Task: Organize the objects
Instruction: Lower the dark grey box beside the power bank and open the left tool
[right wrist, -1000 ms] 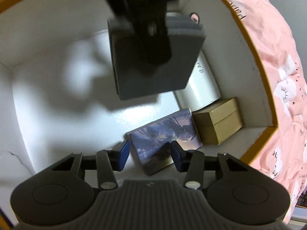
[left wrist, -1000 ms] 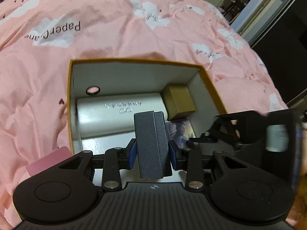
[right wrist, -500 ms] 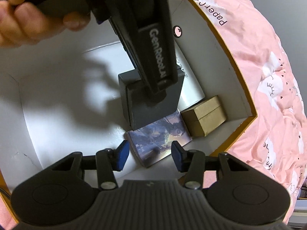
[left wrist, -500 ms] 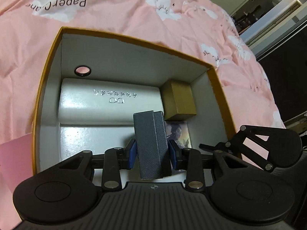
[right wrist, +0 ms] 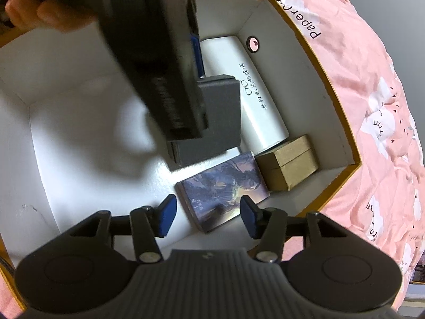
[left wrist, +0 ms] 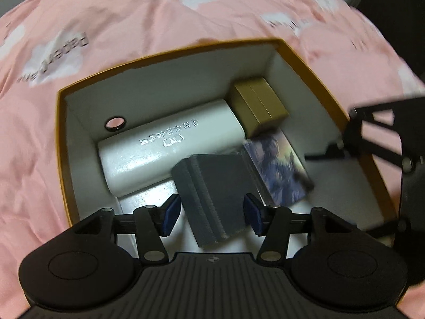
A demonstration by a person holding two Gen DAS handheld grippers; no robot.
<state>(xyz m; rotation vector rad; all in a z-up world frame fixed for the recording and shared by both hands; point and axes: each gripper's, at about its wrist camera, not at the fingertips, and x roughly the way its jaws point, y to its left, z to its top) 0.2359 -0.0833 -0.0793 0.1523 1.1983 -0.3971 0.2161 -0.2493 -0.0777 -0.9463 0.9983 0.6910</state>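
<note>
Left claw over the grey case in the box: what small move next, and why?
Probably lift the left claw straight up out of the orange-rimmed white box. Its jaws are opening, the blue pads stand clear of the dark grey textured flat case, and the case seems to lie beside the white rounded case, so it looks released.

The left wrist view is smeared by motion: the silver lettering on the white case (left wrist: 170, 148) cannot be read, and the picture on the illustrated box (left wrist: 279, 170) is a blur. The right gripper (left wrist: 382, 148) shows only as a dark linkage cut by that view's right edge. In the right wrist view the left gripper's body (right wrist: 154, 53) covers much of the grey box (right wrist: 217, 117), perhaps its whole left half. The person's hand (right wrist: 50, 13) is cropped at the top-left corner.
</note>
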